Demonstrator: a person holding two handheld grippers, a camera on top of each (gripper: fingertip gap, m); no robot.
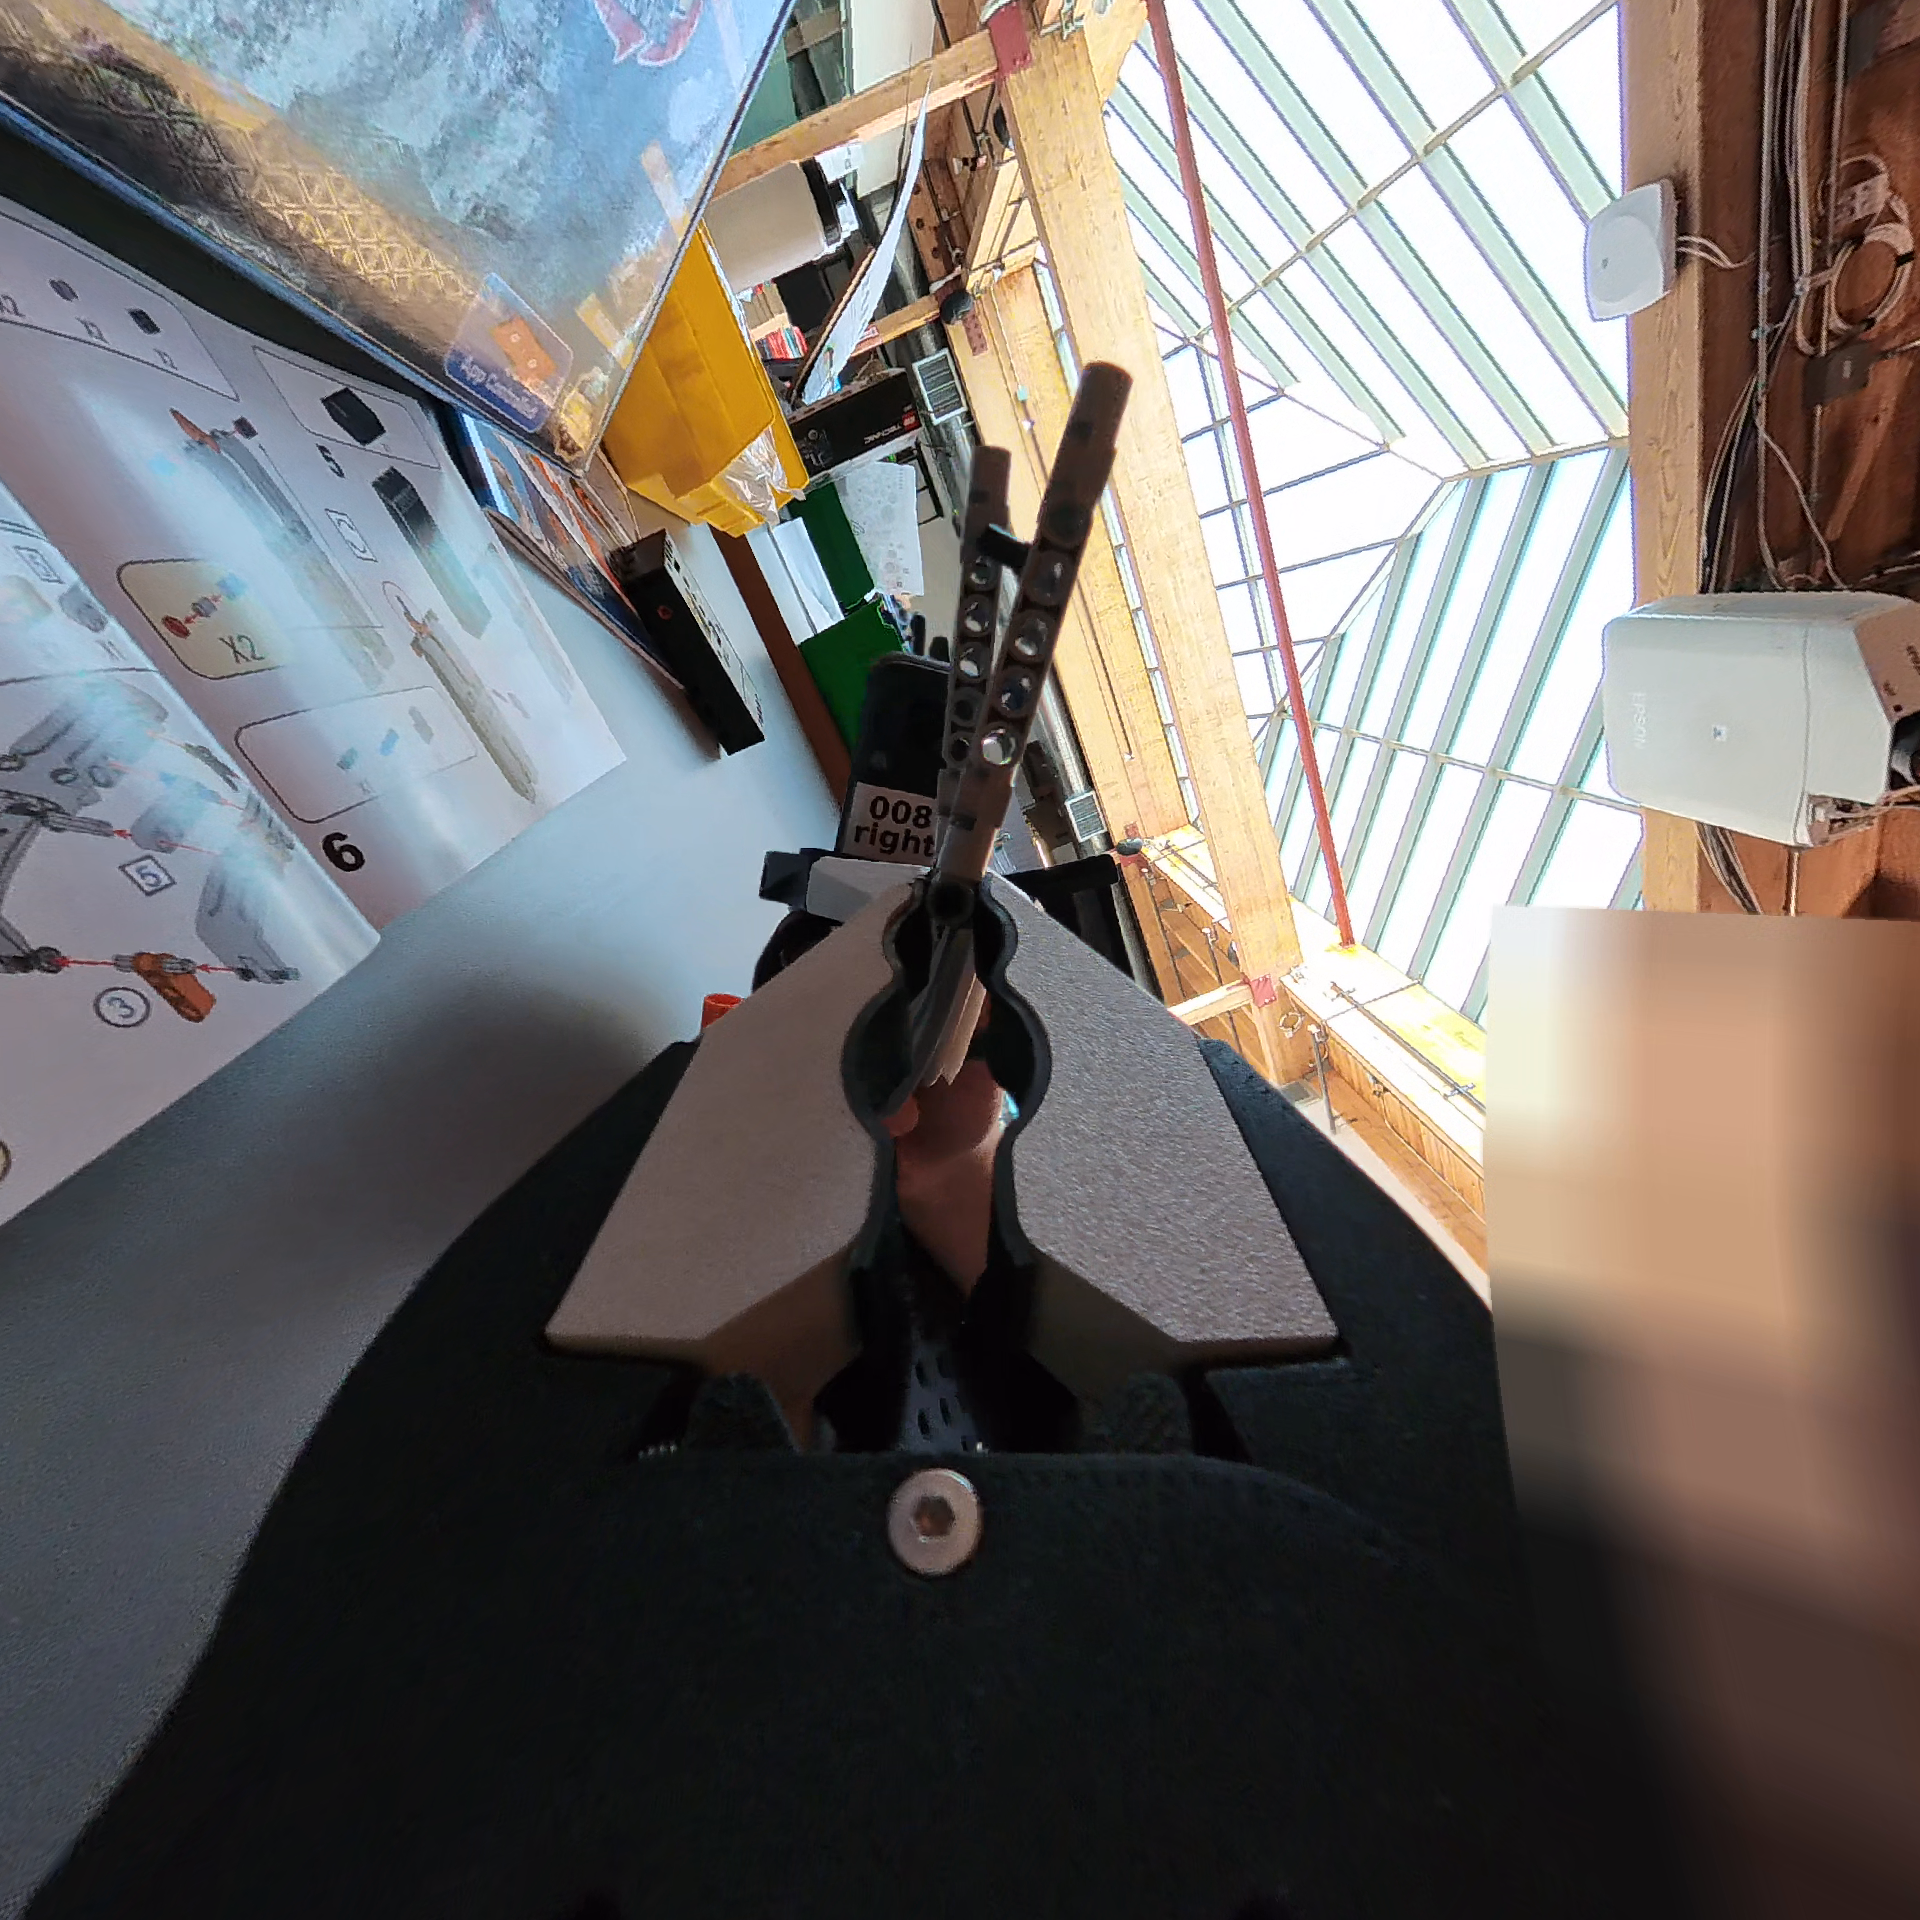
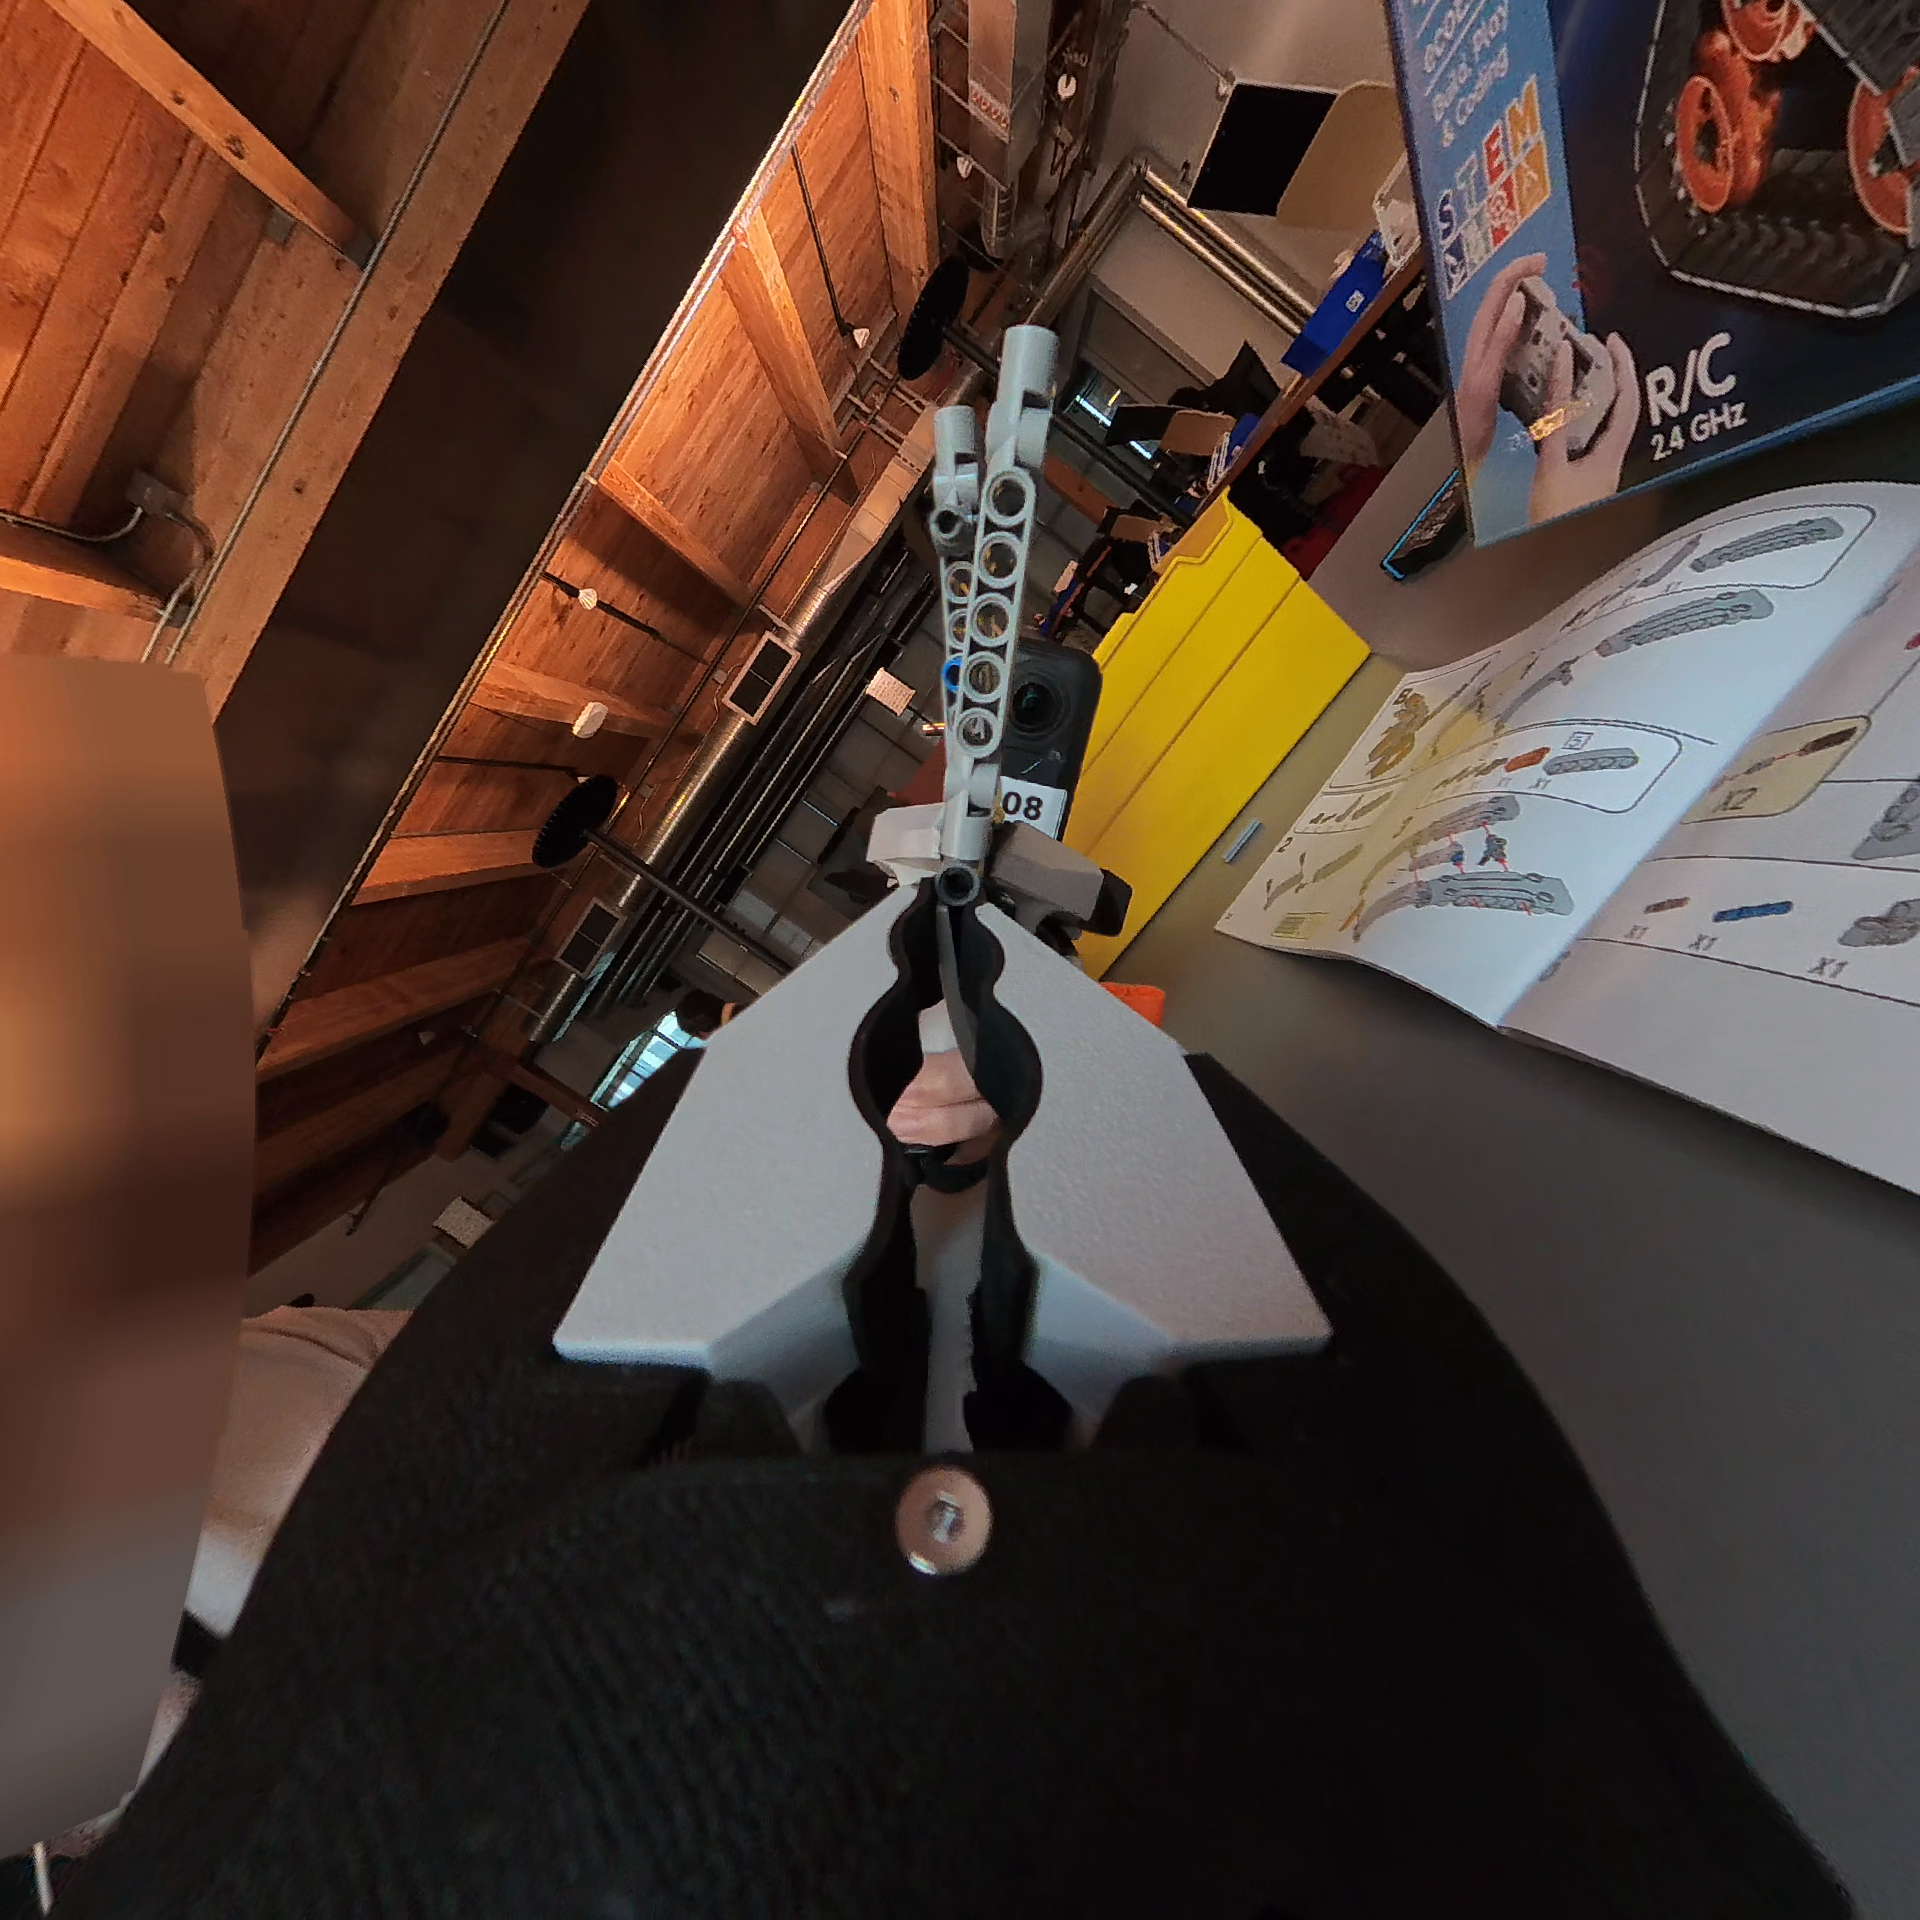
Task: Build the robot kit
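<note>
Grey tabletop (image 2: 1558,1195) carrying open instruction booklet (image 2: 1621,831), toy box (image 2: 1662,260) standing behind it, yellow bin (image 2: 1195,727) sitting beyond. Left gripper (image 1: 948,904) clenching on lower end of grey holed-beam assembly (image 1: 1003,665); beams projecting straight out past fingertips, splaying into two arms. Right gripper (image 2: 956,894) clamping same assembly (image 2: 982,623) from opposite side, at its base. Both tools facing each other, tips nearly meeting, assembly standing between them above tabletop.
</note>
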